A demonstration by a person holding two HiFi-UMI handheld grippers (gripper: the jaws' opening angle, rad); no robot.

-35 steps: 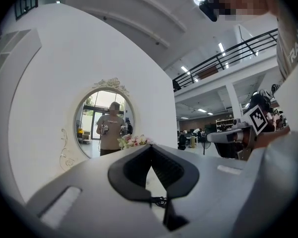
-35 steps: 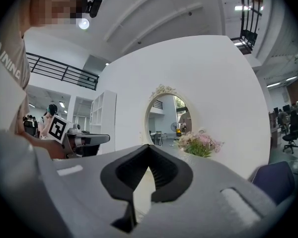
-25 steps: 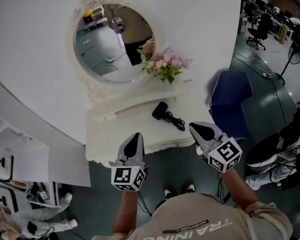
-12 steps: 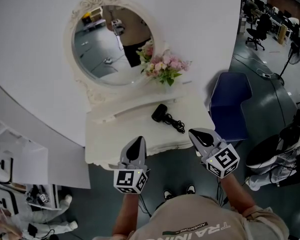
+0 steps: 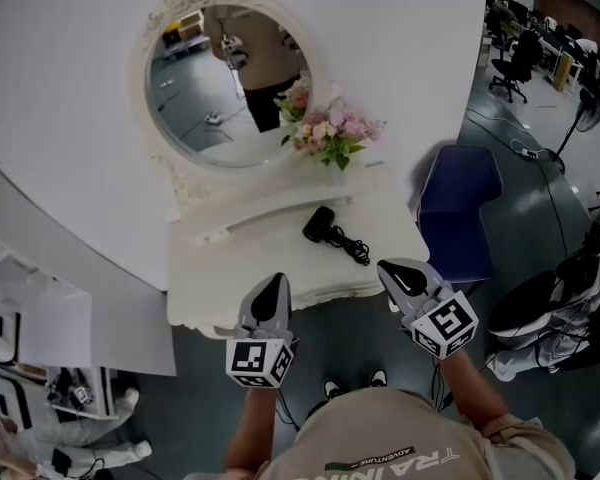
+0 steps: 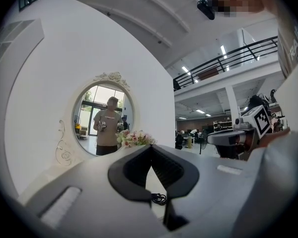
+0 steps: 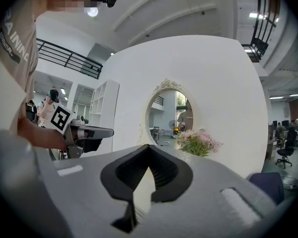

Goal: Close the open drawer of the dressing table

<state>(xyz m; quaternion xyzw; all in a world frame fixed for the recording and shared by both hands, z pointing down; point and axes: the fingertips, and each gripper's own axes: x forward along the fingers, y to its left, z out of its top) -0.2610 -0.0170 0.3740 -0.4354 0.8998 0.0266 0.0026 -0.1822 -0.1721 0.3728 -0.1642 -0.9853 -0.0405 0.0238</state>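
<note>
The white dressing table (image 5: 210,278) stands against a curved white wall, with an oval mirror (image 5: 220,88), pink flowers (image 5: 330,133) and a black hair dryer (image 5: 320,225) with its cord on top. From above, its front face and any drawer are hidden under the top's edge. My left gripper (image 5: 273,280) hovers at the table's front edge, shut and holding nothing. To its right my right gripper (image 5: 394,267) hangs off the front right corner, also shut and empty. The left gripper view looks over shut jaws (image 6: 151,148) at the mirror (image 6: 103,120). The right gripper view shows the same (image 7: 149,148).
A blue chair (image 5: 460,208) stands just right of the table. White shelving (image 5: 40,318) and cluttered gear lie at the left. Cables and dark equipment (image 5: 570,298) cover the floor at the right. My own shoes (image 5: 355,383) stand in front of the table.
Both grippers have hardly moved; the right one has drawn slightly back toward me. Nothing on the table has shifted.
</note>
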